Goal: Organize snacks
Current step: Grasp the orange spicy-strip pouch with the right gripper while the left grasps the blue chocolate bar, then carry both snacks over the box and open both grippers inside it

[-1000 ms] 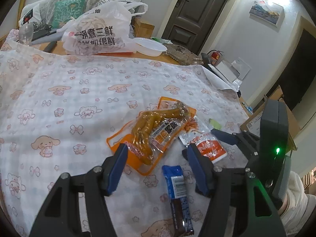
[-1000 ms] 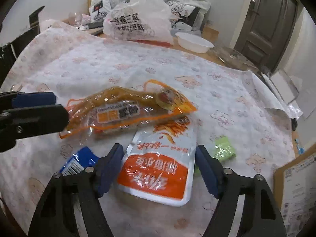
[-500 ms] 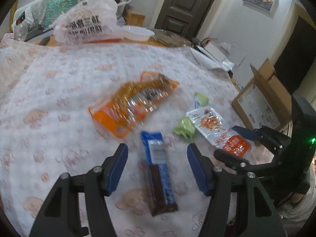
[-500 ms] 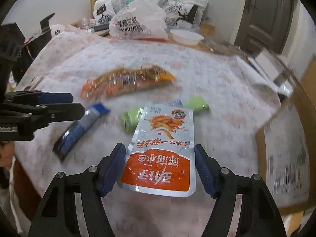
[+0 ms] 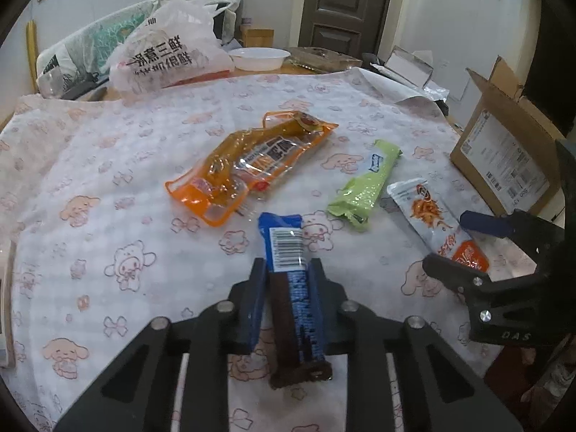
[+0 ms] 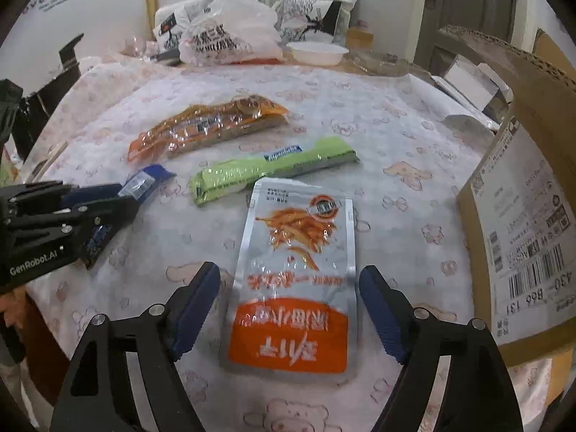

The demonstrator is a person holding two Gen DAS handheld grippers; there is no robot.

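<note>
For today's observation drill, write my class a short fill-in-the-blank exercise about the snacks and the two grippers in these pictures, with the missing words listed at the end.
1. The left gripper is shut on the ____ snack bar.
2. The right gripper is open, with its fingers on either side of the silver and ____ pouch.
3. The green packet lies between that pouch and the long ____ snack bag.
4. The box beside the table is made of ____.

Missing words: blue; orange; orange; cardboard

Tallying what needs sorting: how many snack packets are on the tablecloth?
4. The blue bar sits in the left gripper; the orange pack lies farthest back; the green pack is mid-table; the silver pouch lies between the right gripper's fingers. Bags behind may hide more.
</note>
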